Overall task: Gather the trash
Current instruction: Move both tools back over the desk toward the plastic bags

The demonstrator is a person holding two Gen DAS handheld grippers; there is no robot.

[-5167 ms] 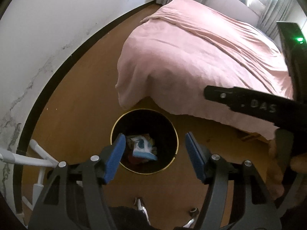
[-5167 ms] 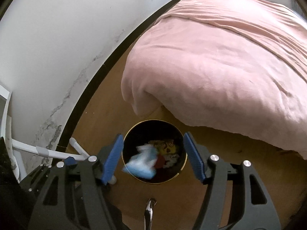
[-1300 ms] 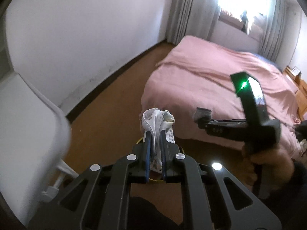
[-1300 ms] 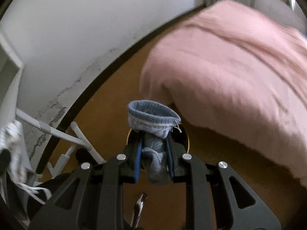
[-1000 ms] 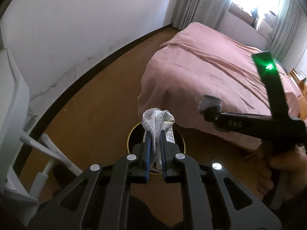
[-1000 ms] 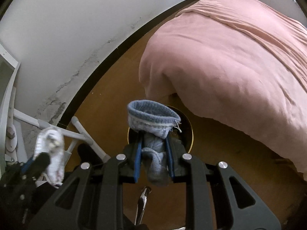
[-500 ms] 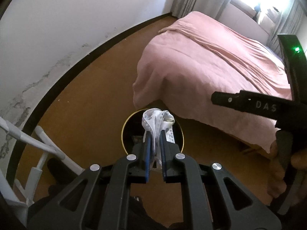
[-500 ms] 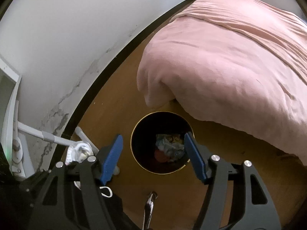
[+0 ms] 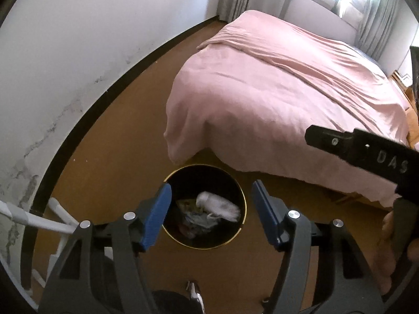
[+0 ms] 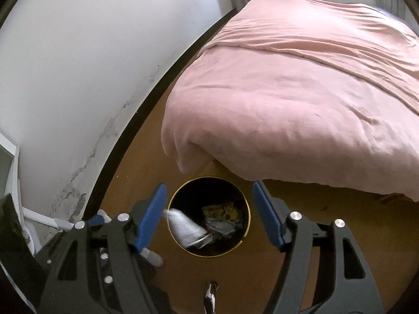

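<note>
Left claw: spread wide, empty, above black gold-rimmed bin.
Right claw: likewise agape, empty.
White sock: inside bin atop wrappers.
Advice: keep both centred over the rim so nothing spills.
Setting: brown wooden floor, pink-covered bed beside, stained white wall.

bin — black, gold rim | bedspread — pink | floor brown | wall white

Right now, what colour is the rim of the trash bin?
Gold, on a black trash bin; clearest in the left wrist view.
</note>
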